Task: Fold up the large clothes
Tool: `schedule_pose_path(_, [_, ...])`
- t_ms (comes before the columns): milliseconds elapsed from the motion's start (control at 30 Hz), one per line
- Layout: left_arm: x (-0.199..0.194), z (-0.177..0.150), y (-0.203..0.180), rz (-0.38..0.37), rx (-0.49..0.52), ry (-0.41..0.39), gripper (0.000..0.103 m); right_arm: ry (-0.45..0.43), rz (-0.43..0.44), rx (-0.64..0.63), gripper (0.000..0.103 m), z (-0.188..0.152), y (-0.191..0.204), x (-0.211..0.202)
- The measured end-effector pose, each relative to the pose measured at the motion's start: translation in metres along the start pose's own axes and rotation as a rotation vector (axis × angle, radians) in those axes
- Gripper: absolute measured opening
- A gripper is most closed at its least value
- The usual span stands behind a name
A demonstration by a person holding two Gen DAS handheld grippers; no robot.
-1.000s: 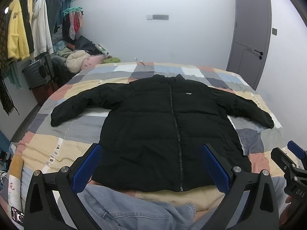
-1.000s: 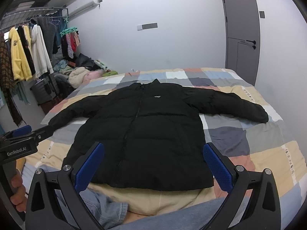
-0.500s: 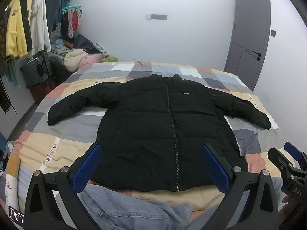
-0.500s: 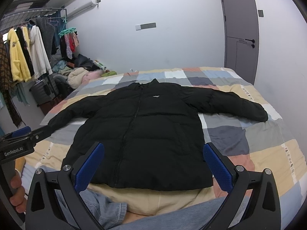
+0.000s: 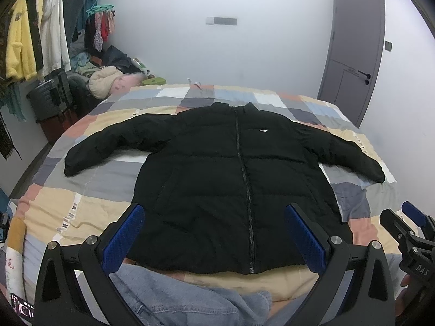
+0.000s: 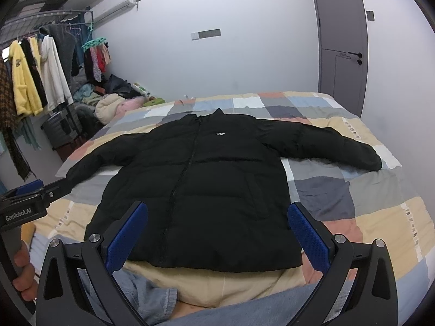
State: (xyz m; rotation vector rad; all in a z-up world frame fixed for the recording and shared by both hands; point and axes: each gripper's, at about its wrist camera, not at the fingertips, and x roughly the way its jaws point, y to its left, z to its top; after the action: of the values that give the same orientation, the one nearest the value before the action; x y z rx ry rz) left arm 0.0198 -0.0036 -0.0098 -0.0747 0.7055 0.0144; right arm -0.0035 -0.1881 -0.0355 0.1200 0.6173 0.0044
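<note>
A black puffer jacket (image 5: 217,179) lies flat on the bed, front up and zipped, both sleeves spread out sideways; it also shows in the right wrist view (image 6: 201,184). My left gripper (image 5: 214,236) is open and empty, held above the jacket's hem. My right gripper (image 6: 217,233) is open and empty, also above the hem. The right gripper shows at the right edge of the left wrist view (image 5: 407,233), and the left gripper at the left edge of the right wrist view (image 6: 30,198).
The bed has a patchwork cover (image 5: 81,206). A blue denim garment (image 5: 174,296) lies at the near edge. A clothes rack with hanging garments (image 5: 35,40) and a pile of clothes (image 5: 108,78) stand at the left. A grey door (image 5: 353,54) is at the far right.
Both grippers have shifted slightly, so the jacket sits a little differently in view. The jacket has not moved, and both grippers stay open.
</note>
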Motion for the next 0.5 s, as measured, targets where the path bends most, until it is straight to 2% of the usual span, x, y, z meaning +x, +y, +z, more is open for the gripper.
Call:
schedule_pose_path(133, [0.014,0.009,0.008,-0.037,-0.017,-0.023,0.103,-0.006,0.001,0.021,0.103,0.006,-0.012,0.008])
schedule_pose_path(300, [0.043,0.029,0.014,-0.001,0.016,-0.061,0.103,-0.006,-0.047,0.037,0.103,0.014,-0.033,0.024])
schedule_pose_path(467, [0.084,0.042,0.021,-0.097,0.016,-0.117,0.103,0.002,-0.079,0.065,0.103,0.021,-0.059,0.048])
schedule_pose_path(500, [0.092,0.043,0.022,-0.094,0.010,-0.114,0.103,-0.003,-0.080,0.076,0.103,0.023,-0.066,0.053])
